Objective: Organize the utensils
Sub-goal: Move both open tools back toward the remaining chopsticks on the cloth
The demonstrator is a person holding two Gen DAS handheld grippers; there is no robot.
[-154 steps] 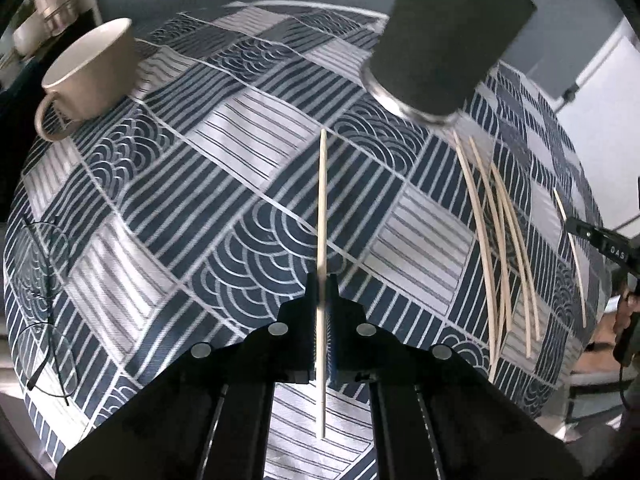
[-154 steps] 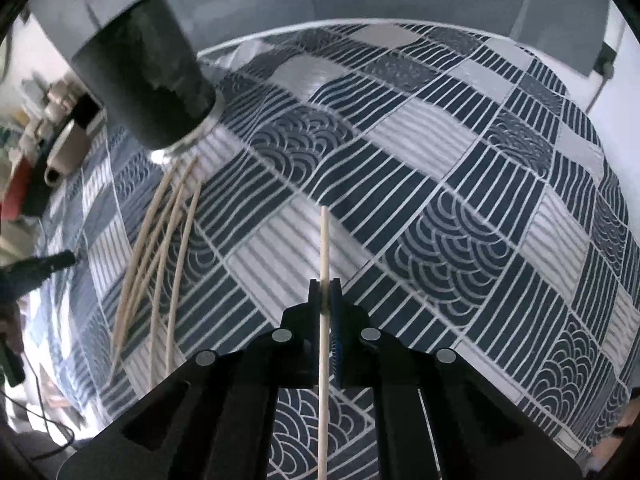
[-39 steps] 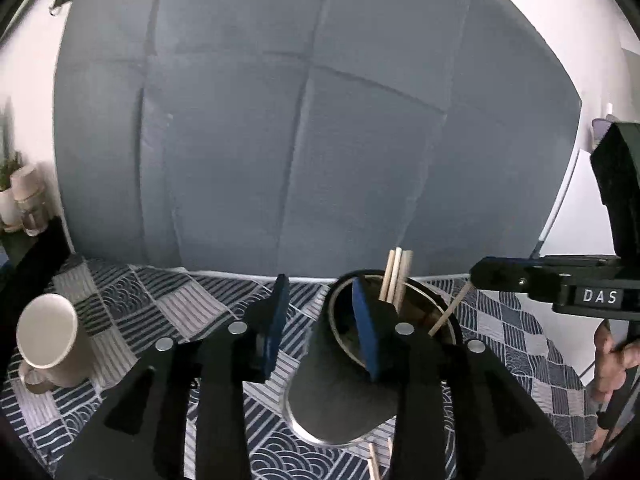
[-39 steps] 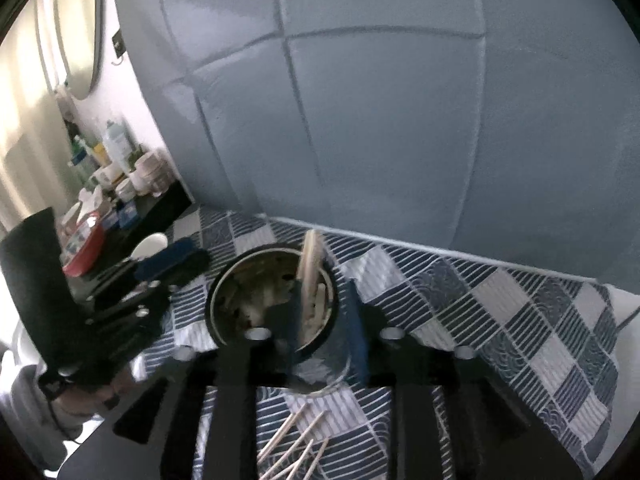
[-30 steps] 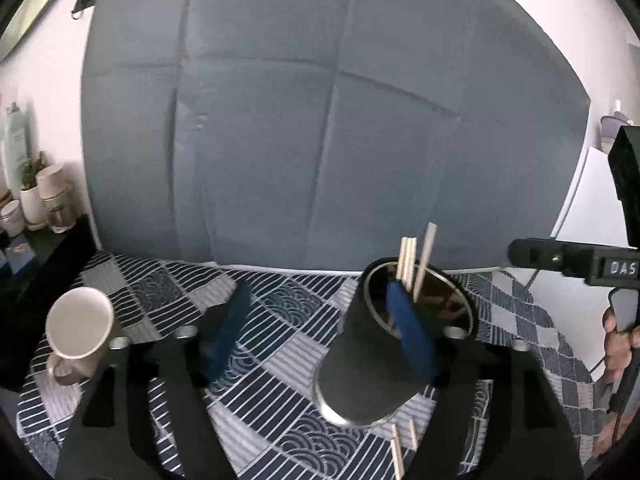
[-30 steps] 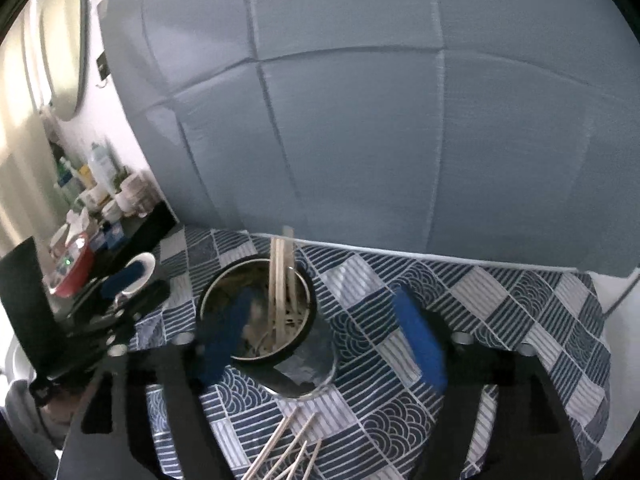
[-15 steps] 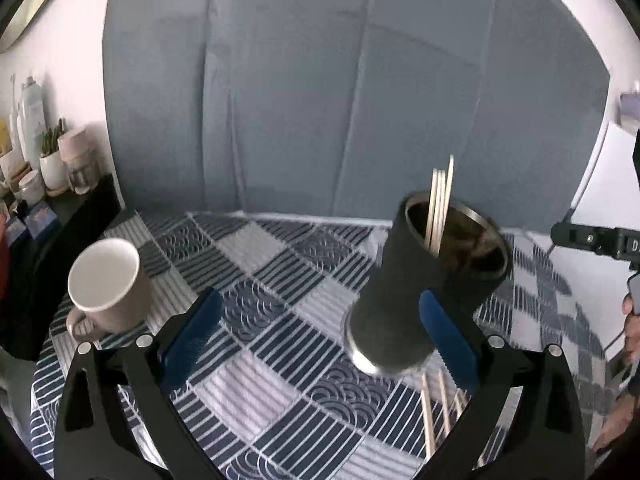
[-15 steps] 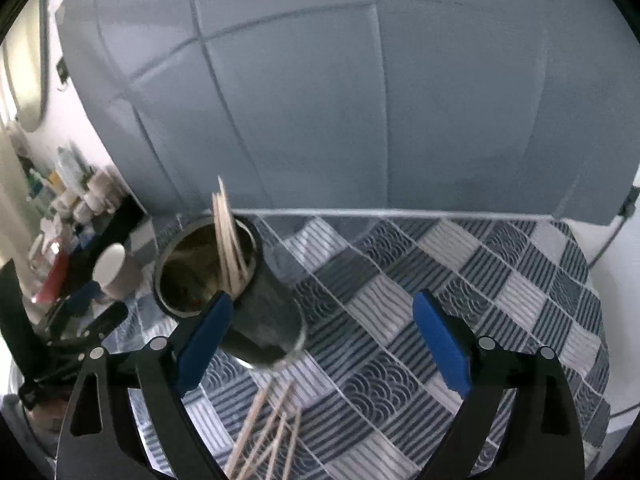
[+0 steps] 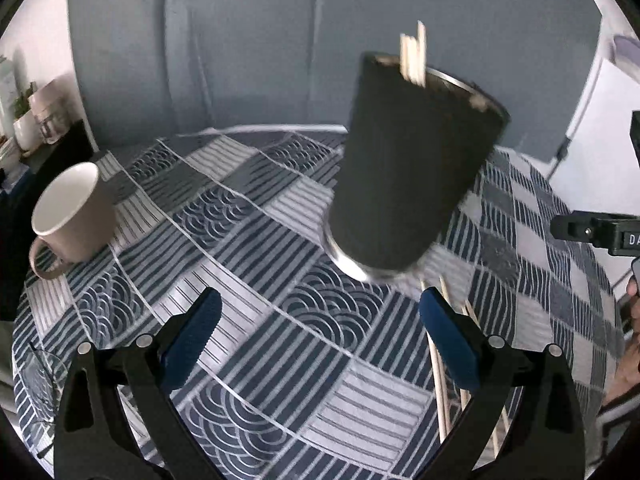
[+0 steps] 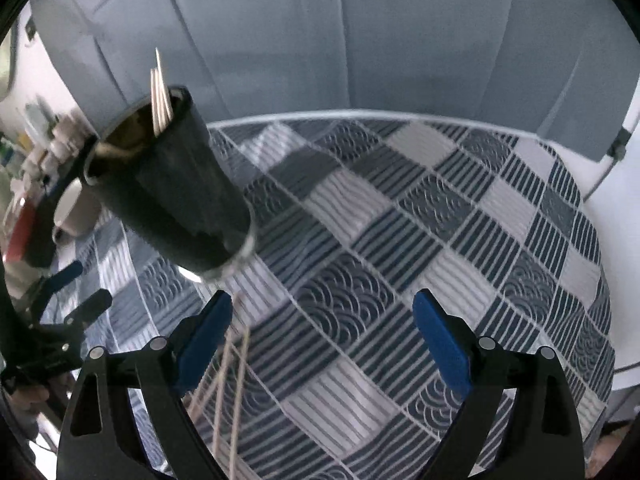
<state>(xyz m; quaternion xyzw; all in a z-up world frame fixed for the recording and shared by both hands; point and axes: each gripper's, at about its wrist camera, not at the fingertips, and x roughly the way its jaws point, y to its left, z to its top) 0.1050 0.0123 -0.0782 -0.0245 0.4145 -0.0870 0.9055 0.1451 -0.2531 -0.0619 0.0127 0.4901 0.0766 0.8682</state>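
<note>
Several chopsticks (image 9: 413, 54) stand in black holder (image 9: 404, 168); mug (image 9: 70, 214) — hollow.

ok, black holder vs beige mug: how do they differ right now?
The black holder is taller and dark; the beige mug is squat and pale. The holder has chopsticks standing in it; the mug looks empty. The mug has a handle; the holder shows none. Both stand upright on the patterned tablecloth.

patterned tablecloth (image 9: 256, 264) bears holder (image 9: 404, 176), mug (image 9: 70, 216), chopsticks (image 9: 442, 384).
</note>
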